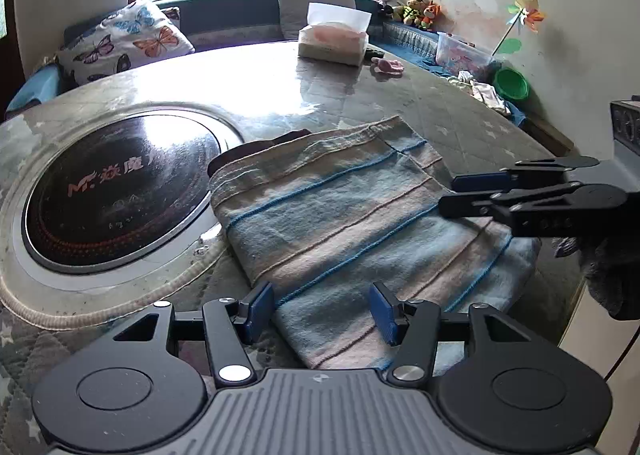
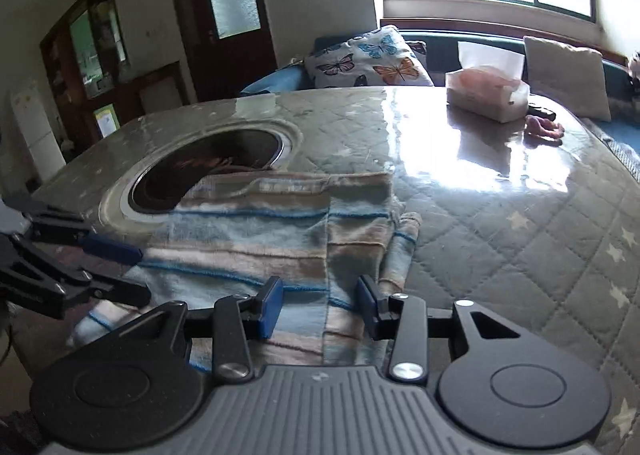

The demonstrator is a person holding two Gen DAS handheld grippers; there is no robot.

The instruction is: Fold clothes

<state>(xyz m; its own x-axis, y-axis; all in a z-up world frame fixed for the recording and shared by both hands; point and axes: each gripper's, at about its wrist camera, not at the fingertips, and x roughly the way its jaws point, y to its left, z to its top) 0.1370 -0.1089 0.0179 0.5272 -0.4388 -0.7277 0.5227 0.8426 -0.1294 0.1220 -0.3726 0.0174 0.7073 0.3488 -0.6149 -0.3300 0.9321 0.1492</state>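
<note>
A folded striped garment [image 1: 352, 211] in blue and beige lies on a quilted table [image 1: 460, 111], its far corner overlapping a round black inset cooktop [image 1: 120, 191] and covering something dark beneath. The left gripper [image 1: 322, 309] and right gripper [image 2: 318, 305] hover over its near edge, both with jaws spread and holding nothing. A tissue box [image 2: 486, 95] sits behind; small objects beside it are too blurred to identify.

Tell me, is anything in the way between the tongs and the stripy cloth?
No, nothing visible. The left tongs and right tongs are both open right over the stripy cloth, with no object between.
</note>
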